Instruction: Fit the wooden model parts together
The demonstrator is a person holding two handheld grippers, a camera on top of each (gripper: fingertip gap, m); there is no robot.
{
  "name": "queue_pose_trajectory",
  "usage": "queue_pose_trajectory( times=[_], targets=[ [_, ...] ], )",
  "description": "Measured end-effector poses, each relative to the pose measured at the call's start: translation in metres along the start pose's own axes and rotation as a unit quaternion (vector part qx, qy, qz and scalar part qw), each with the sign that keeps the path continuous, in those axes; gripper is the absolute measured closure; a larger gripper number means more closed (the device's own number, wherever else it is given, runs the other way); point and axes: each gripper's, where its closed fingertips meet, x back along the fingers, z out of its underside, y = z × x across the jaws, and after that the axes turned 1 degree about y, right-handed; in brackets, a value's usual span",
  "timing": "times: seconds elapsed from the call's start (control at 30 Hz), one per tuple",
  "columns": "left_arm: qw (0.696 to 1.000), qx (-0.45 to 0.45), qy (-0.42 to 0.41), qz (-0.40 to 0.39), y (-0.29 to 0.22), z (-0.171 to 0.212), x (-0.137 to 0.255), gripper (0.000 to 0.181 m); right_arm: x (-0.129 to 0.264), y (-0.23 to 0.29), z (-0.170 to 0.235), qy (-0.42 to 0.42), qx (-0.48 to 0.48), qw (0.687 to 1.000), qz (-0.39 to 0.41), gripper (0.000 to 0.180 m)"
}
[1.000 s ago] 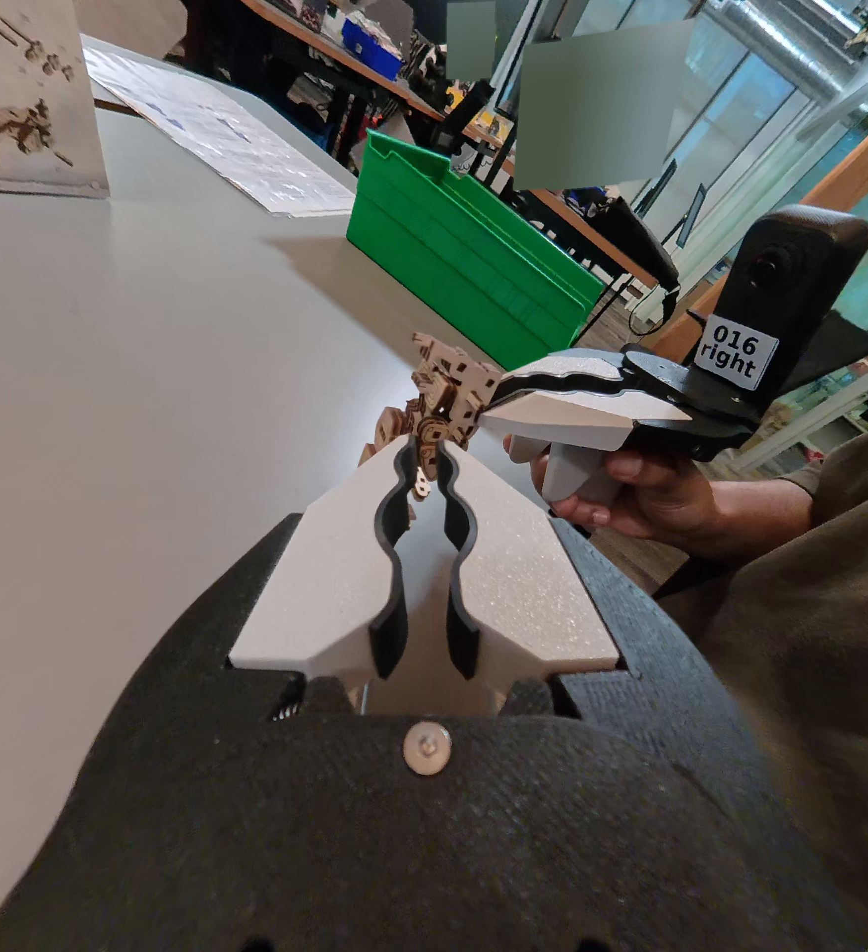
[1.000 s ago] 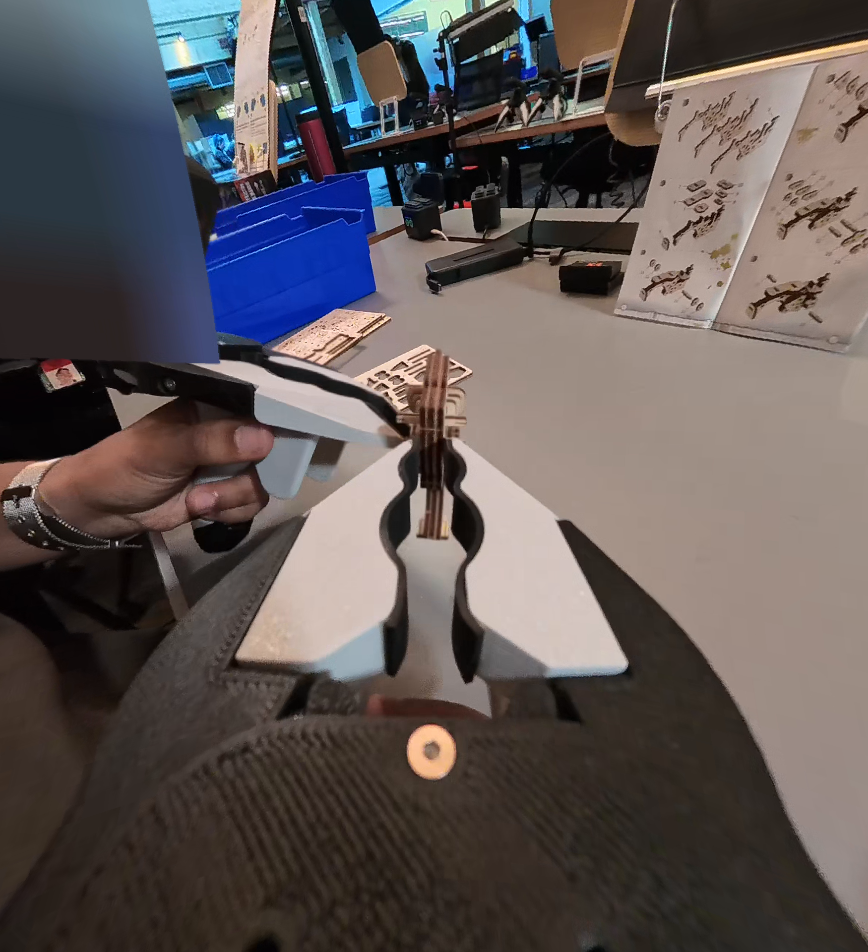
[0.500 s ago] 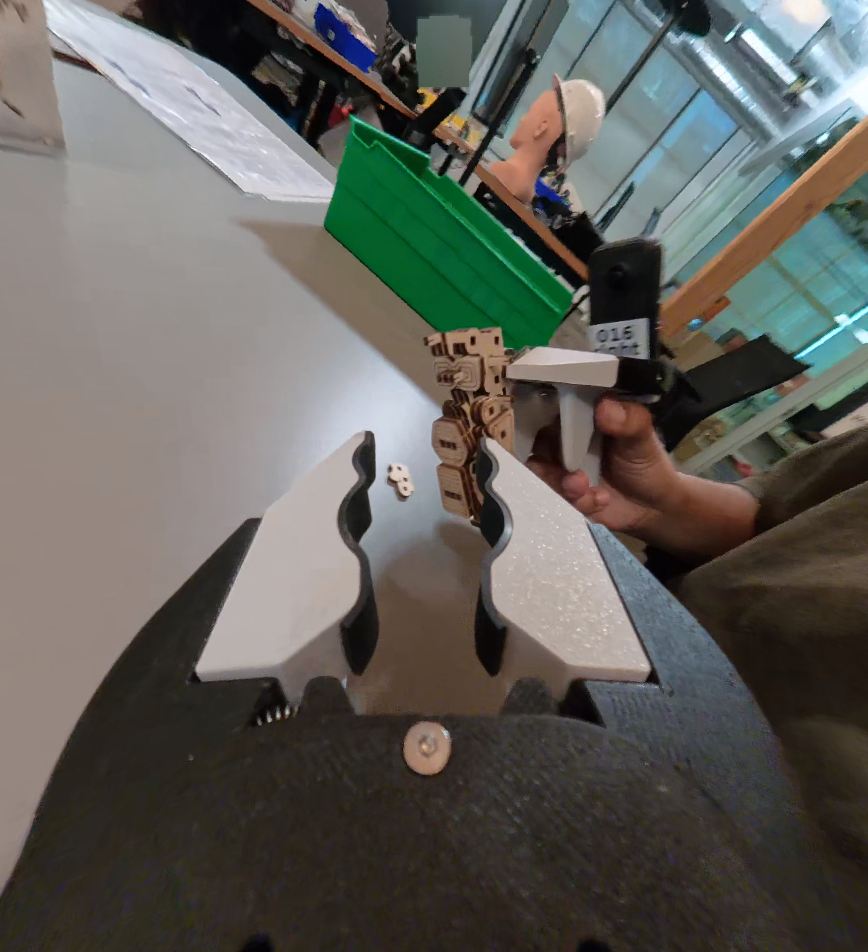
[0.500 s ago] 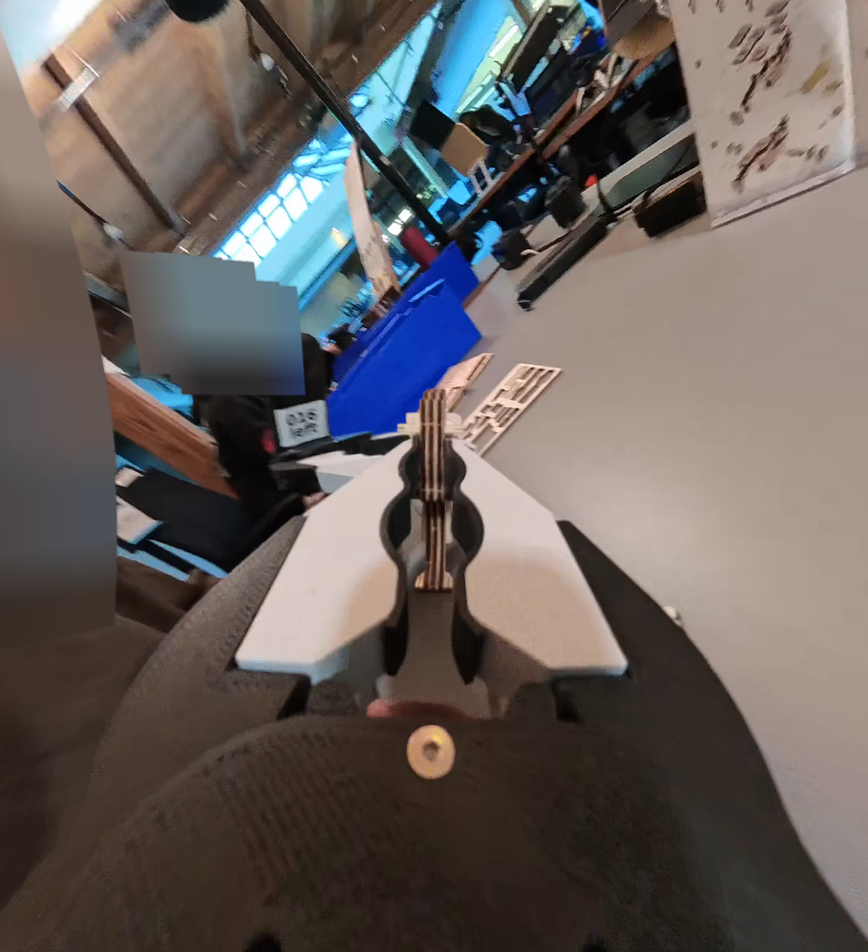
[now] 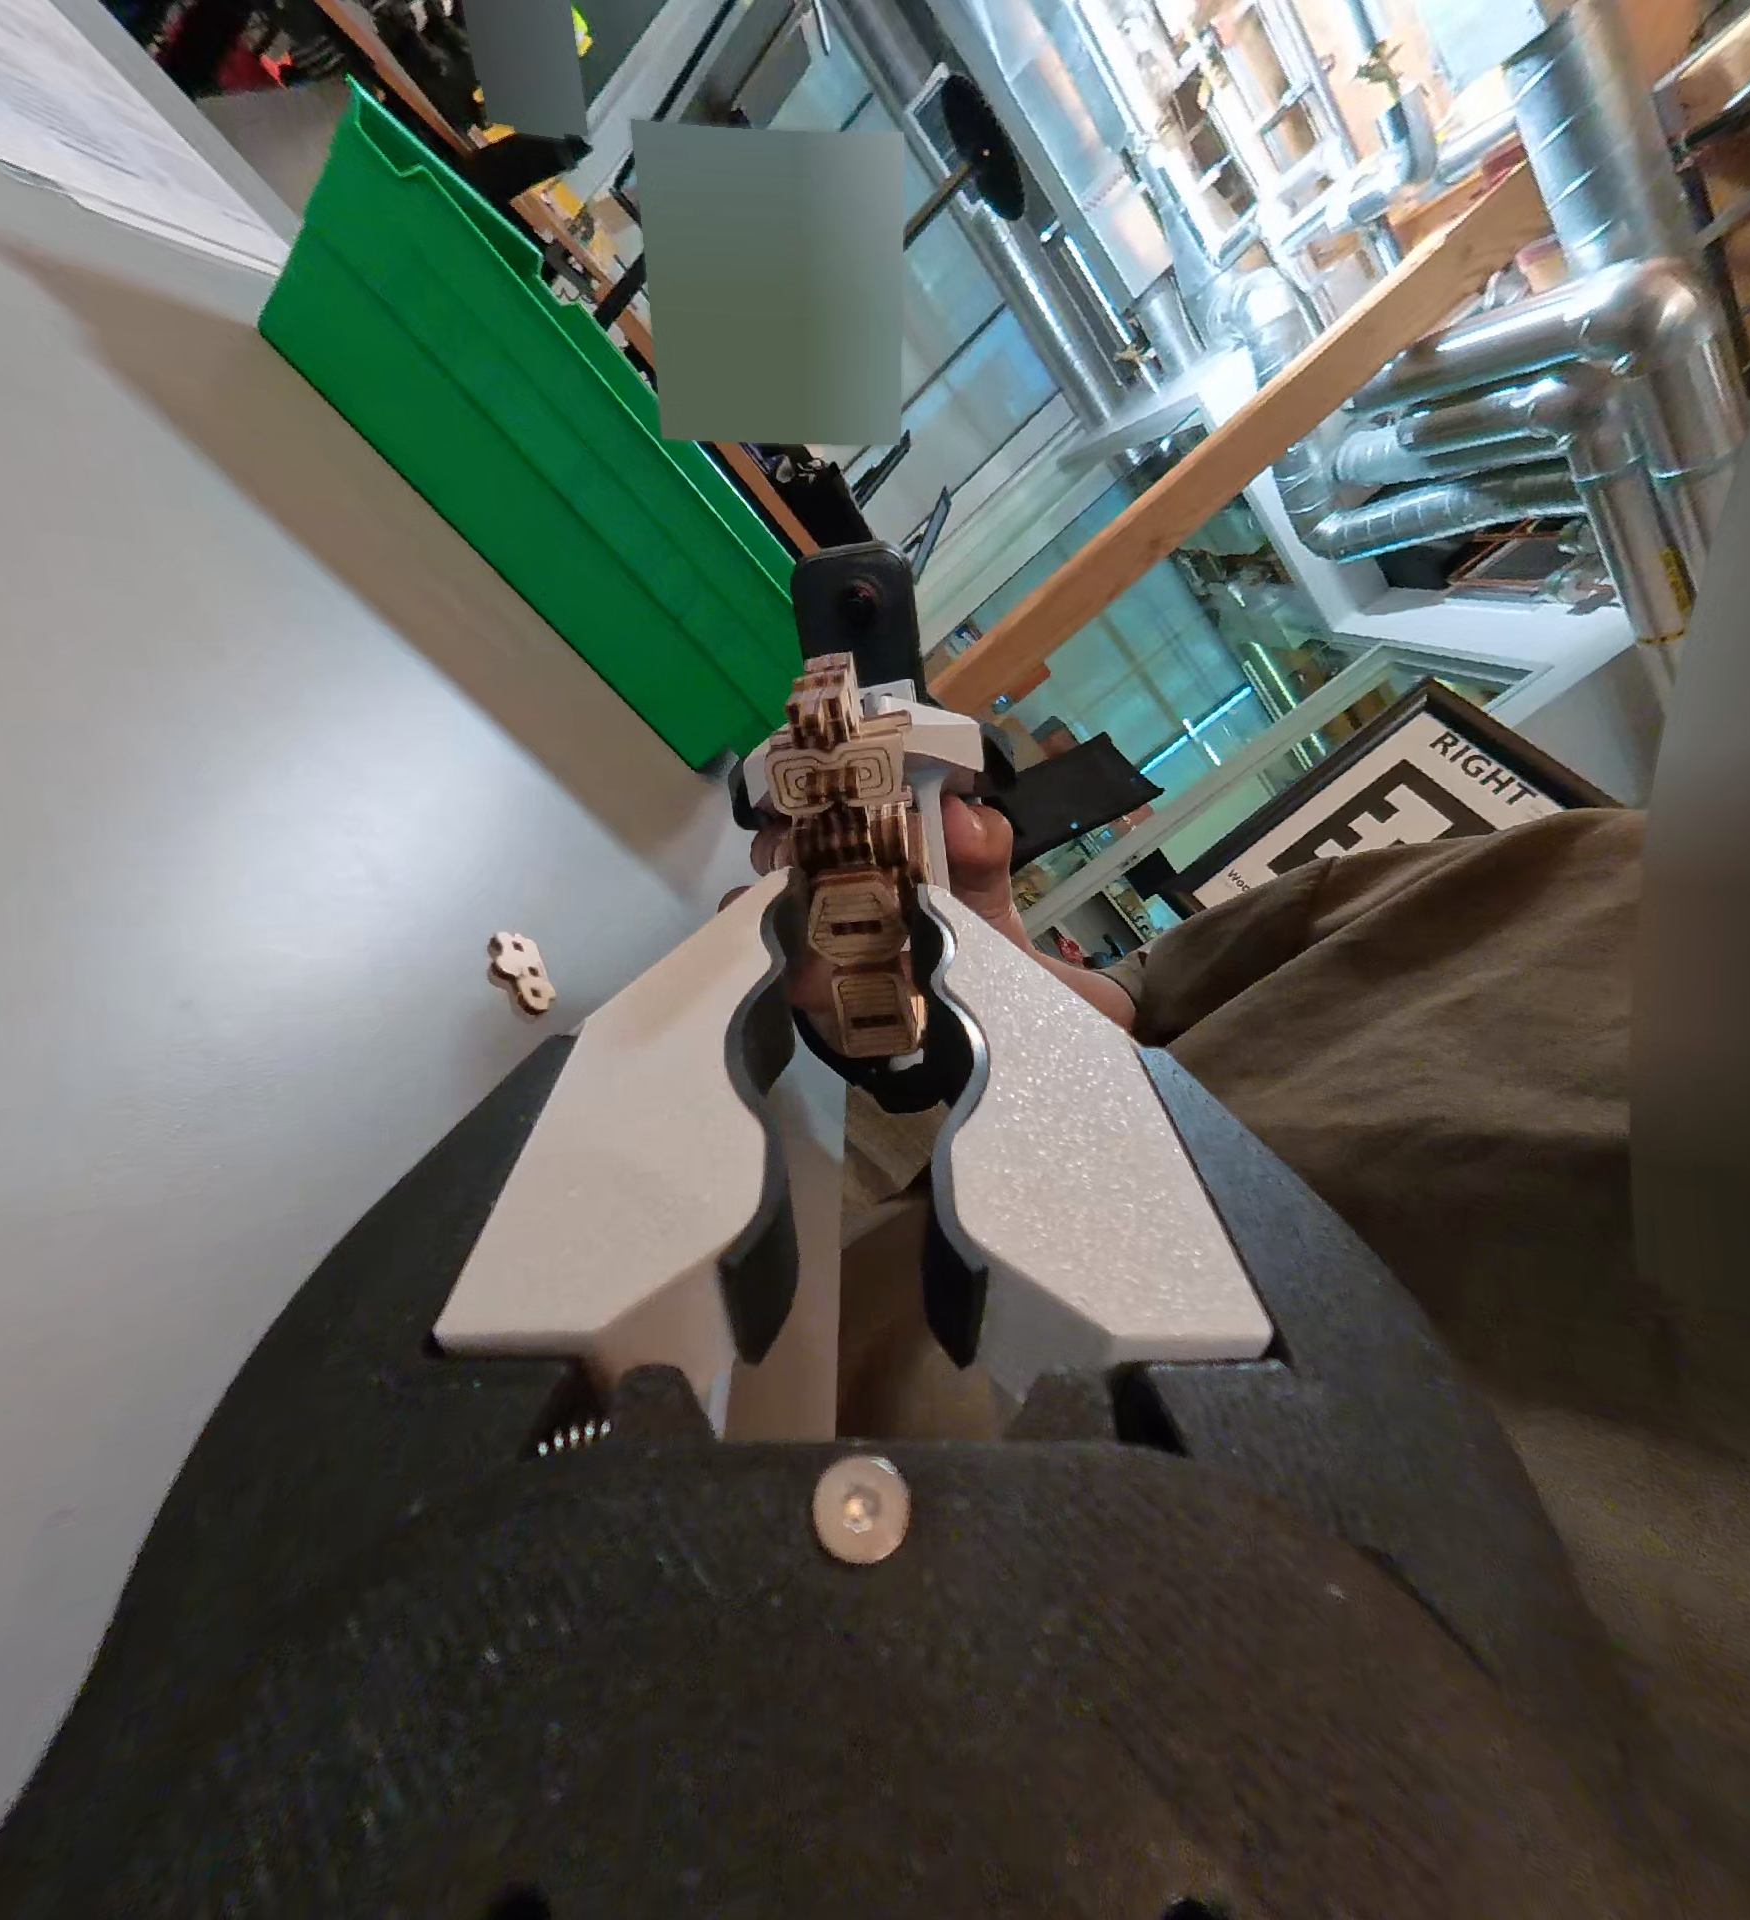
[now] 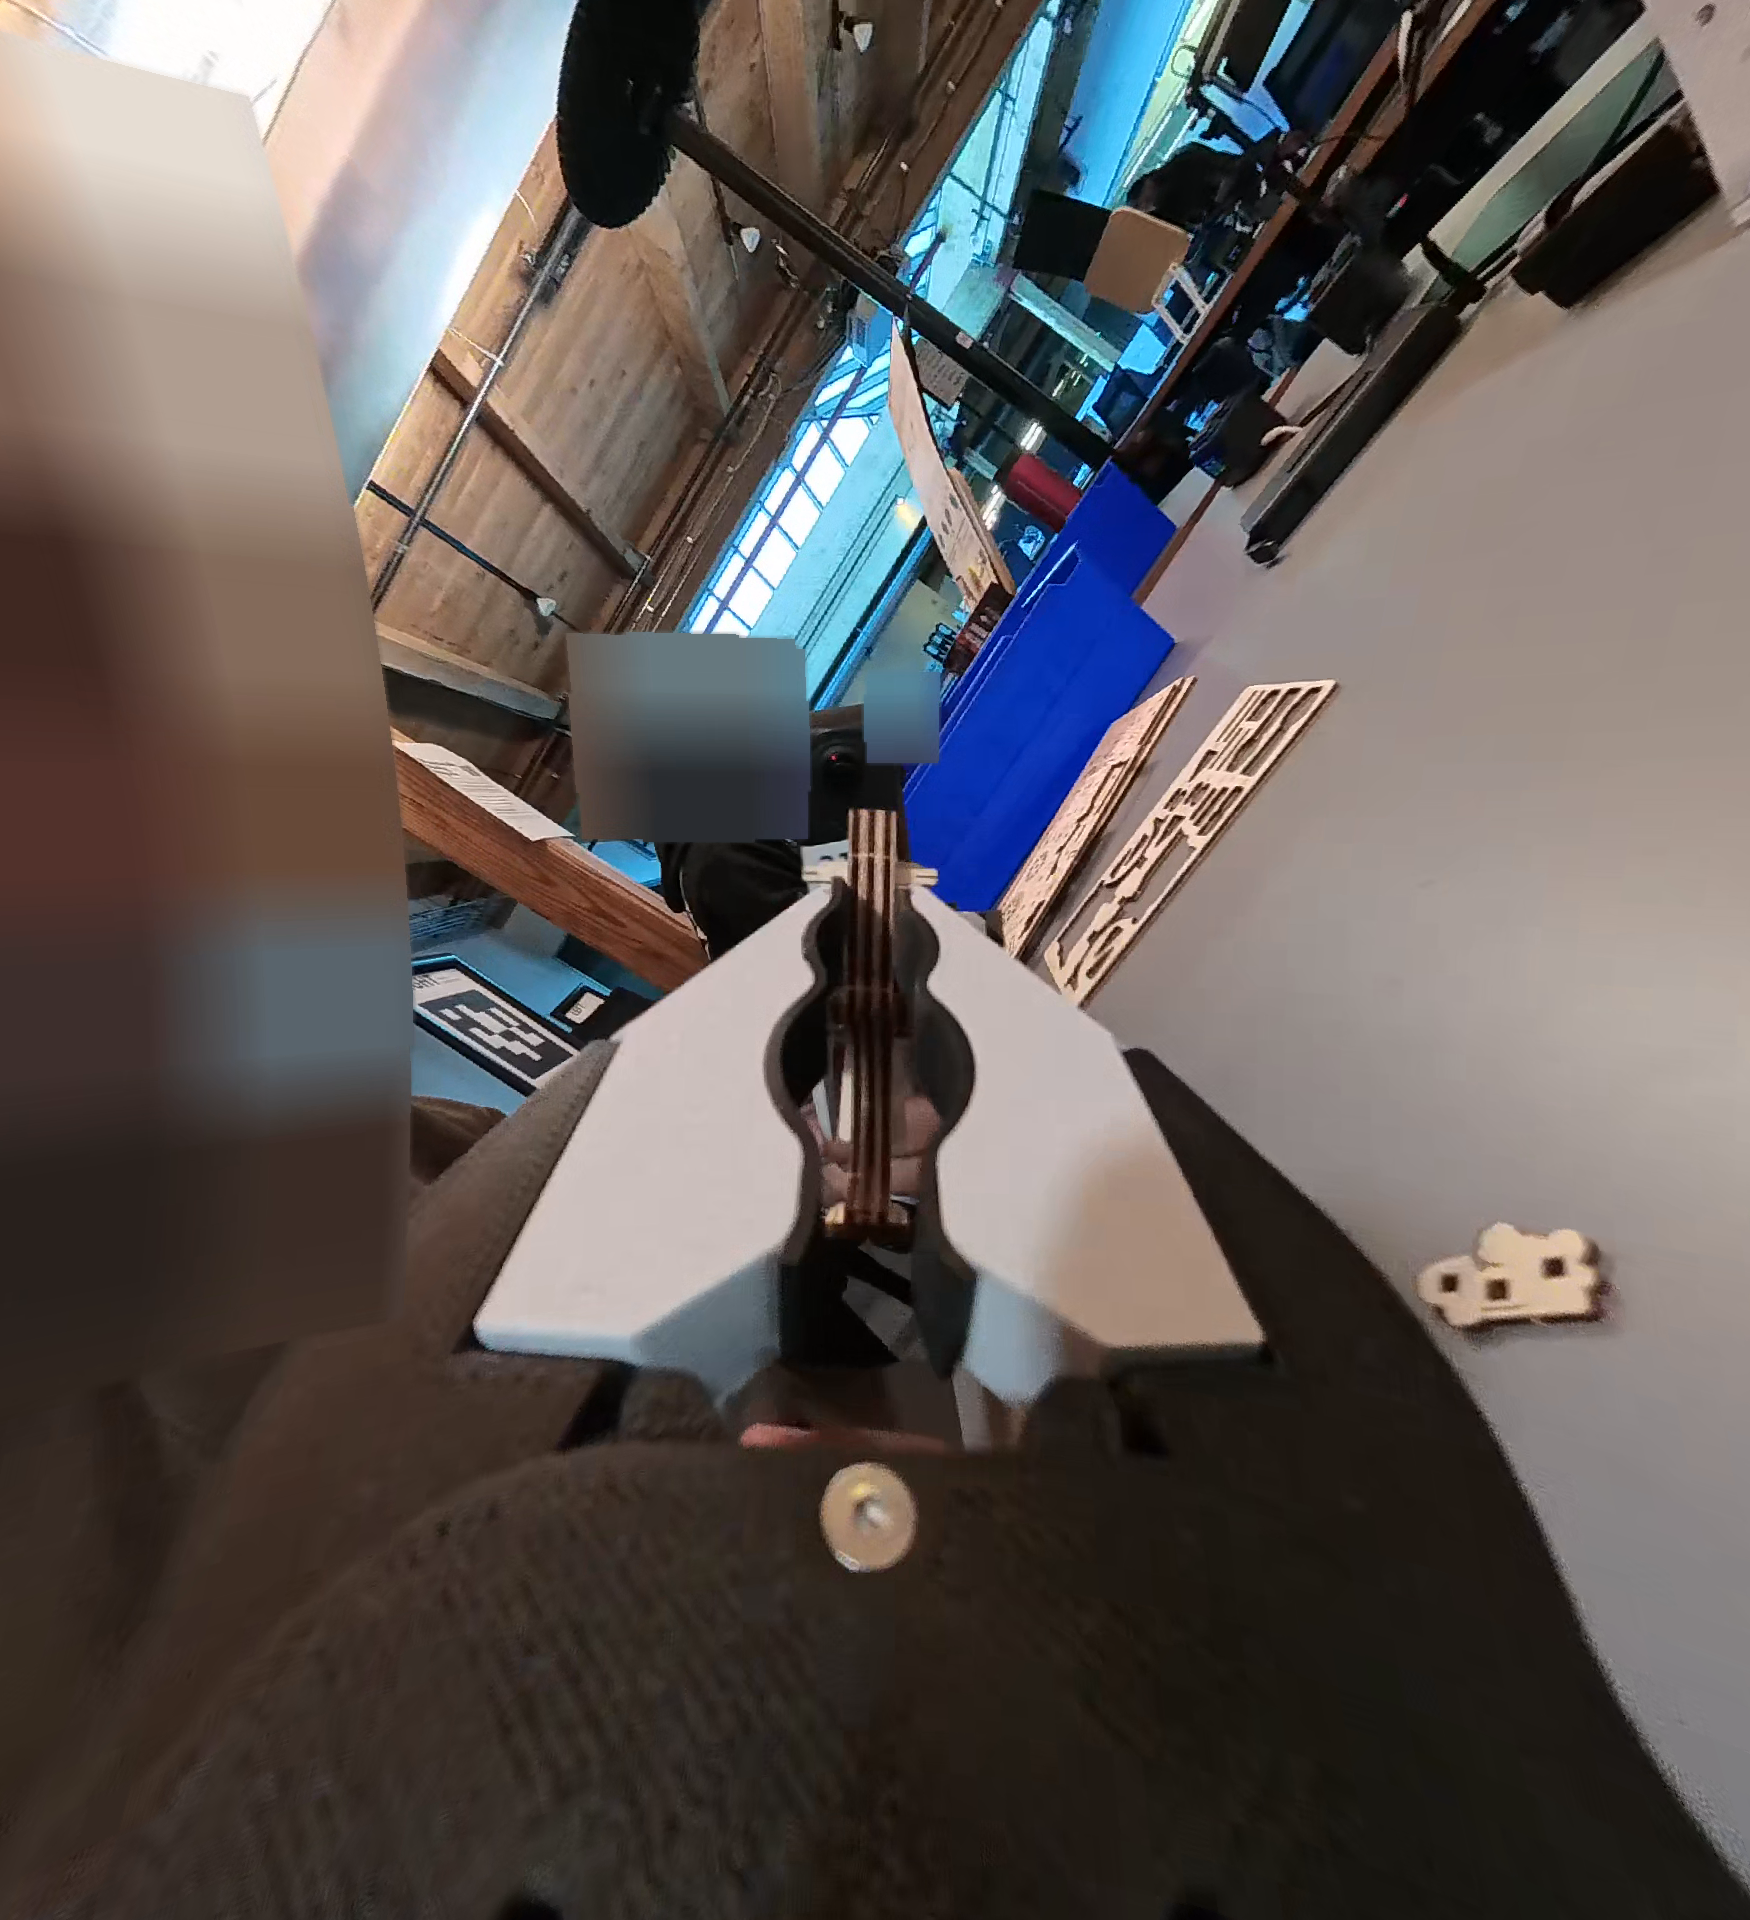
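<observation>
Right gripper (image 6: pixel 869 904) pinches the layered wooden model (image 5: pixel 845 831) mid-air; left gripper (image 5: pixel 855 914) jaws spread around its lower end, contact unclear; loose wooden piece (image 6: pixel 1512 1288) on the desk (image 5: pixel 175 727) likely needs picking next.

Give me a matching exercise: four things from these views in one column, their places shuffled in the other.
1. wooden model
2. loose wooden piece
3. cut-out sheets
4. green bin

A. flat beside the blue bin
B. behind the model, left wrist view
C. clamped in the right hand-held gripper
D. alone on the bare table

Pairs: 1-C, 2-D, 3-A, 4-B.
</observation>
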Motion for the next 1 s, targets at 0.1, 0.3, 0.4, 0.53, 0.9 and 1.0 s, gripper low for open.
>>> queue_pose_trajectory(
  times=[0.1, 0.3, 0.4, 0.53, 0.9, 1.0],
  targets=[
    [1.000, -0.003, -0.012, -0.015, 0.004, -0.005, 0.003, 0.165, 0.001, -0.007, 0.000, 0.006, 0.005, 1.000, 0.016, 0.172],
    [0.998, 0.008, -0.041, -0.045, 0.017, -0.015, 0.013, 0.165, 0.004, -0.016, -0.004, 0.011, 0.048, 0.997, 0.062, 0.158],
    [0.995, 0.006, -0.051, -0.081, 0.027, -0.017, 0.017, 0.166, 0.006, -0.024, -0.004, 0.025, 0.135, 0.983, 0.123, 0.155],
    [0.989, 0.000, -0.054, -0.136, 0.042, -0.018, 0.024, 0.166, 0.003, -0.025, 0.001, 0.081, 0.372, 0.896, 0.229, 0.153],
    [0.984, -0.025, -0.050, -0.171, 0.042, -0.014, 0.019, 0.166, -0.012, -0.023, 0.030, 0.140, 0.534, 0.788, 0.273, 0.162],
    [0.984, -0.025, -0.049, -0.166, 0.040, -0.012, 0.017, 0.165, -0.013, -0.025, 0.031, 0.138, 0.509, 0.805, 0.272, 0.157]
  ],
)
